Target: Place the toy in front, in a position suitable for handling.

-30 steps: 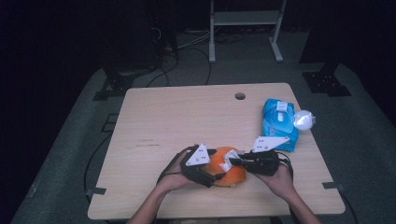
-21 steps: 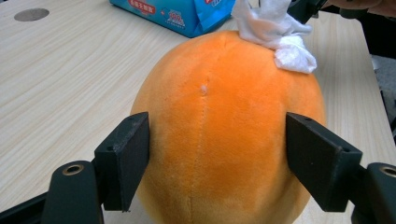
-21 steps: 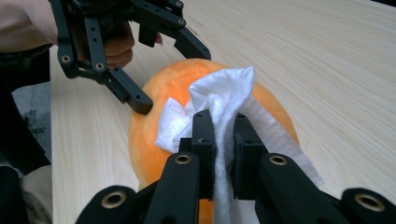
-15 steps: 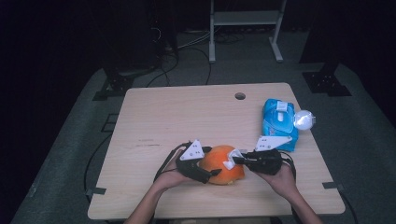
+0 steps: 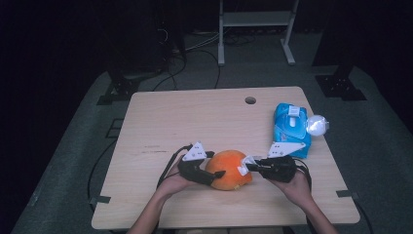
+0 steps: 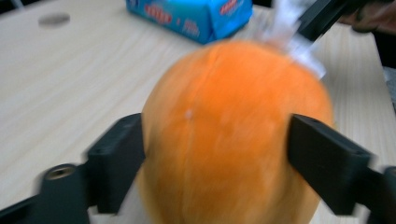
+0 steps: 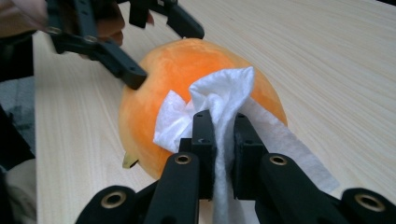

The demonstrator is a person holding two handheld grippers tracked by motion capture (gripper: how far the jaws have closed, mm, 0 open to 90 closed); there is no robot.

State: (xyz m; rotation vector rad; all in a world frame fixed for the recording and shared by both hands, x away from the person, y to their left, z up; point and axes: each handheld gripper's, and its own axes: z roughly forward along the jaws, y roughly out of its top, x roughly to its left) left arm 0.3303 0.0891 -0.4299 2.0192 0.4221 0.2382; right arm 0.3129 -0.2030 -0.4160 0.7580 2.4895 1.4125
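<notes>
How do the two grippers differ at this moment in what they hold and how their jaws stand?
The left gripper has its jaws spread wide around the orange fruit and has just been opening them; the right gripper has its jaws nearly together. The left has the fruit between its jaws; the right pinches a white wipe and lays it on the fruit. Both work on the same fruit on the table.
</notes>
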